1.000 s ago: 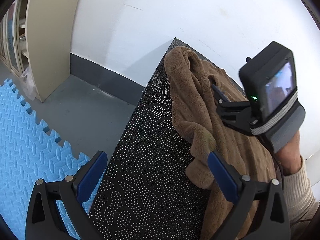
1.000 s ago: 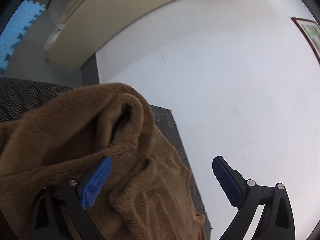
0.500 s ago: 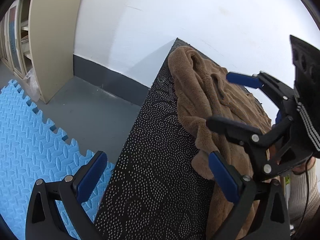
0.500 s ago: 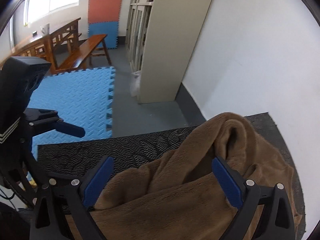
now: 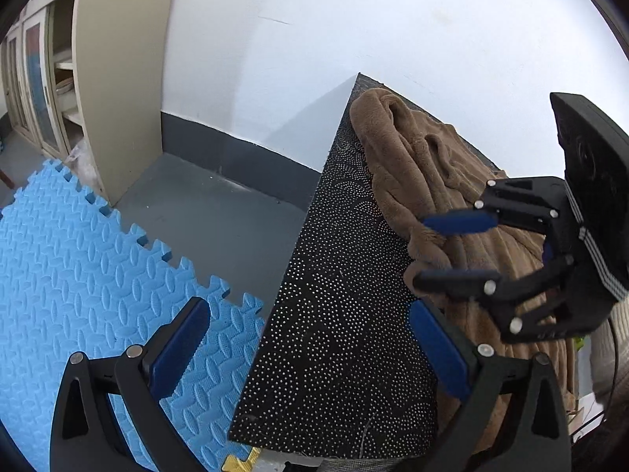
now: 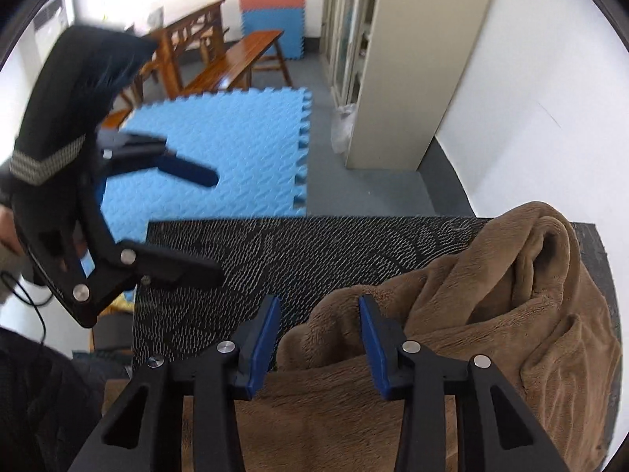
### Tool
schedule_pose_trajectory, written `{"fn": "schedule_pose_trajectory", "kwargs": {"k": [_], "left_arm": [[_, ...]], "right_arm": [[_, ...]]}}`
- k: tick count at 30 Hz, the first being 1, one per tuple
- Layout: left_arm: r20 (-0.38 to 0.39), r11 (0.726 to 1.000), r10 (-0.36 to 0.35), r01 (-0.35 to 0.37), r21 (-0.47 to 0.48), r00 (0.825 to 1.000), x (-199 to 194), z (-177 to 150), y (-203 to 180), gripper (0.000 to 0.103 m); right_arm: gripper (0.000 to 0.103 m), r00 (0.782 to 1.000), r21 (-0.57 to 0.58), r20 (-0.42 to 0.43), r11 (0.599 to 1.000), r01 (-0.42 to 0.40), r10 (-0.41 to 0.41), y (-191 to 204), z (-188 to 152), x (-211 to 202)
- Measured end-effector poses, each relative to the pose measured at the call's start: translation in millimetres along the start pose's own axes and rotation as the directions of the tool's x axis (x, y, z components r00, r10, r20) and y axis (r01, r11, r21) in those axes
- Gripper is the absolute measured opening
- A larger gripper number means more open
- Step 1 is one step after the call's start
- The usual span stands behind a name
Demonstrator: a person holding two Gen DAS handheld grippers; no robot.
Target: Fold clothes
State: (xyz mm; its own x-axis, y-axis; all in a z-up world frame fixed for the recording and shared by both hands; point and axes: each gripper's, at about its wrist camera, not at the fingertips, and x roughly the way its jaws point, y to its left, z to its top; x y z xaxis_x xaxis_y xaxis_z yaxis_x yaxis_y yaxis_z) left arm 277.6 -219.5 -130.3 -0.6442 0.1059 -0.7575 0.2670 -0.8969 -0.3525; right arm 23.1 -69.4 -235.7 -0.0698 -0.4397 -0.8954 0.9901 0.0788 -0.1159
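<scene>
The right hand-held gripper (image 6: pixel 318 334) has swung round from the wall and narrowed its jaws about a bunched edge of the brown fleece garment (image 6: pixel 491 334) heaped on the counter (image 6: pixel 314 251), not yet clamped; the left hand-held gripper (image 5: pixel 310 346) hangs wide, empty

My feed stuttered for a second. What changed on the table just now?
The right hand-held gripper swung from the wall toward the room, and its jaws narrowed around the crumpled brown fleece garment's edge, not yet clamped. The left hand-held gripper remains open above the dotted black table mat.
</scene>
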Motion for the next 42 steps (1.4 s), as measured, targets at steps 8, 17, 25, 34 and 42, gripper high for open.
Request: {"fn": "schedule_pose_trajectory", "kwargs": {"k": [8, 17, 25, 34, 42], "left_arm": [[0.016, 0.999, -0.016, 0.015, 0.047, 1.0, 2.7, 2.6, -13.9, 0.102], [0.032, 0.998, -0.038, 0.037, 0.044, 0.999, 3.8, 8.9, -19.0, 0.102], [0.059, 0.996, -0.056, 0.051, 0.07, 0.997, 5.4, 24.9, -29.0, 0.102], [-0.031, 0.968, -0.252, 0.251, -0.025, 0.967, 16.4, 19.3, -11.0, 0.102], [-0.064, 0.827, -0.555, 0.542, -0.149, 0.829, 44.9, 27.9, -22.3, 0.102]], "right_arm": [[0.044, 0.997, 0.033, -0.074, 0.999, 0.035, -0.032, 1.2, -9.3, 11.8], [0.023, 0.999, 0.233, 0.049, 0.972, -0.026, 0.015, -31.5, -3.5, -10.9], [0.005, 0.949, 0.417, 0.311, 0.904, -0.096, -0.042, -86.7, 12.7, -78.1], [0.016, 0.97, 0.374, 0.233, 0.915, -0.151, 0.065, -83.2, -10.2, -76.6], [0.025, 0.972, 0.486, 0.235, 0.865, -0.124, 0.007, -97.1, -37.3, -74.0]]}}
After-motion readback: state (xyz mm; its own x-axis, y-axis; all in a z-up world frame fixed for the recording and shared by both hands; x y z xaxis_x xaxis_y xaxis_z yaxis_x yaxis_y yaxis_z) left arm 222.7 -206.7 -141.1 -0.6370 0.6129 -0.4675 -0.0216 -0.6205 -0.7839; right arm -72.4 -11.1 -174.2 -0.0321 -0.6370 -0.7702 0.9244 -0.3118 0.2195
